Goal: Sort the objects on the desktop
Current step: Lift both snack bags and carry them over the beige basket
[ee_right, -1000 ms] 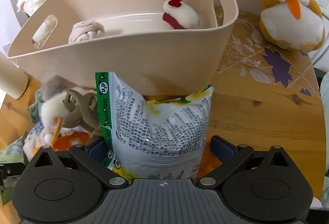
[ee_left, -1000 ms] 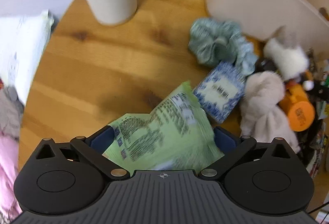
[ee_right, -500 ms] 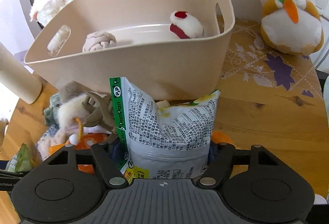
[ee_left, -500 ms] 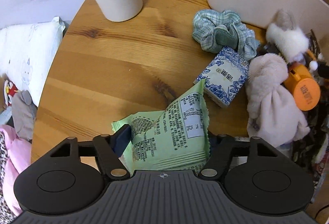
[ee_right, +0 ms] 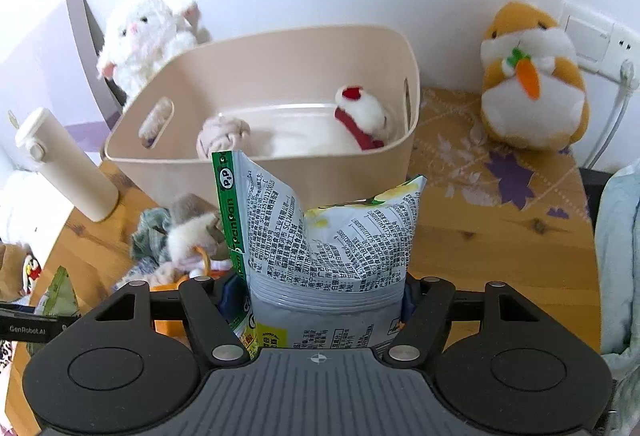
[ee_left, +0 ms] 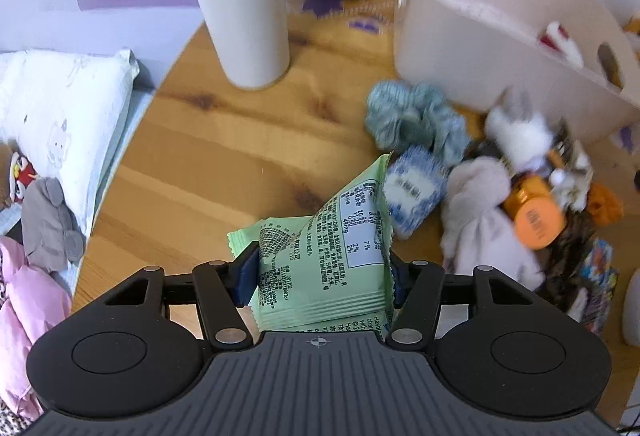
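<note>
Both grippers have risen since the earlier frame. The left gripper (ee_left: 320, 272) pinches a green packet (ee_left: 332, 256) above the table (ee_left: 200, 155); the right gripper (ee_right: 316, 292) pinches a snack bag (ee_right: 320, 252) before the bin (ee_right: 280, 171). Both are light, crinkly, slippery (best gripped at sealed edges).

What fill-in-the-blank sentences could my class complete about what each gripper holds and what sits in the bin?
1. The left gripper is shut on a ____ snack packet.
2. The right gripper holds a silver snack bag in front of the ____ bin.
3. The plush hamster holds a ____.

Missing words: green; beige; carrot
</note>
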`<state>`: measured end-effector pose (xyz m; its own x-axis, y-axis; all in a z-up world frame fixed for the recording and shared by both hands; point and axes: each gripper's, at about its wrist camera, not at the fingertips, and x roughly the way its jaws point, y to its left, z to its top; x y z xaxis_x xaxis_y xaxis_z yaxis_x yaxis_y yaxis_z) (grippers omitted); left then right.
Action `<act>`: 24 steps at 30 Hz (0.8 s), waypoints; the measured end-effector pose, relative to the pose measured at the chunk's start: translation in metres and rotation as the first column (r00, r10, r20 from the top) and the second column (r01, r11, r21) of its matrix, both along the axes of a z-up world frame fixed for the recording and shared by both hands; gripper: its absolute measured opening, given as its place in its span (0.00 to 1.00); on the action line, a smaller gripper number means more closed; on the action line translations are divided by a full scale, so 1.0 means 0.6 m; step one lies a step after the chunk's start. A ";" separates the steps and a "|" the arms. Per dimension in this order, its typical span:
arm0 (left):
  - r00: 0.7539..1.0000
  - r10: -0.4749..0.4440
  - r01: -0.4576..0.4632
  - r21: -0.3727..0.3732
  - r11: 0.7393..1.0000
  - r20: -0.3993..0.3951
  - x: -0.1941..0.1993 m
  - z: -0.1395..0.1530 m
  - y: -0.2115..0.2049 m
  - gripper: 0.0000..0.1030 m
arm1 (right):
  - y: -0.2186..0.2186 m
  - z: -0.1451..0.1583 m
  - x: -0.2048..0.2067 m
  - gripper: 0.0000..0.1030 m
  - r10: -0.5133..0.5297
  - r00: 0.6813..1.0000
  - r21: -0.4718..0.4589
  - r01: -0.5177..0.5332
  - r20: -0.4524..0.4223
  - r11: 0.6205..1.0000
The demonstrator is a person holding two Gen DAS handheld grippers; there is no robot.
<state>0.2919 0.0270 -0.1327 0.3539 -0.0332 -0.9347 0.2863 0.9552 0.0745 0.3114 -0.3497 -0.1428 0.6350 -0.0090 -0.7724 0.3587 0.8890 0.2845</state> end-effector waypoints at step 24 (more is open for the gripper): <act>0.920 -0.197 0.247 -0.110 0.963 0.339 0.116 0.186 -0.204 0.58 | -0.059 0.122 0.061 0.65 0.020 0.971 -0.129 0.012 0.239 0.992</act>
